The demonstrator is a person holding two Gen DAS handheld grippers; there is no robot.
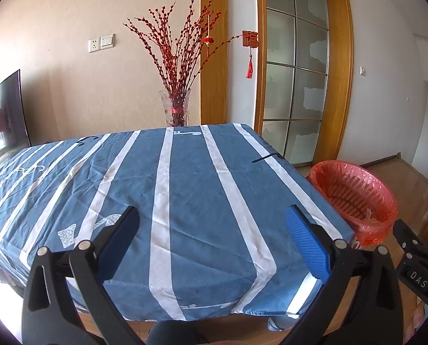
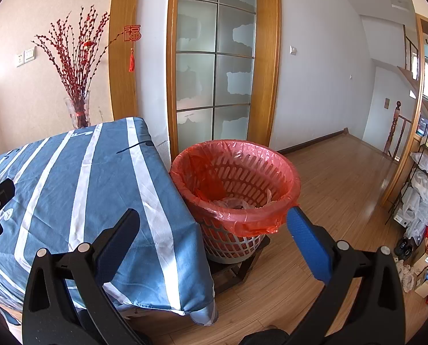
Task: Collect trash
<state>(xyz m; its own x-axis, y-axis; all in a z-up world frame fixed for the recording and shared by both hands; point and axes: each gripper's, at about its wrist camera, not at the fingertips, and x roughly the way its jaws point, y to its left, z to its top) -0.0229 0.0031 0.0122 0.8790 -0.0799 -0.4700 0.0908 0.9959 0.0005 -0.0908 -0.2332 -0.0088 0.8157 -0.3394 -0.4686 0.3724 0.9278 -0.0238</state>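
A slatted waste basket (image 2: 237,189) lined with a red plastic bag stands on a low dark stand beside the table's right edge; crumpled clear plastic lies inside it. It also shows in the left wrist view (image 1: 354,198). My left gripper (image 1: 211,230) is open and empty above the near end of the table. My right gripper (image 2: 214,230) is open and empty, hovering over the table's near right corner, just in front of the basket. No loose trash shows on the tablecloth.
The table (image 1: 185,187) carries a blue cloth with white stripes. A glass vase of red branches (image 1: 176,109) stands behind its far edge. A frosted glass door (image 2: 214,66) is behind the basket. Cluttered shelves (image 2: 423,201) line the right wall. The floor (image 2: 329,189) is wood.
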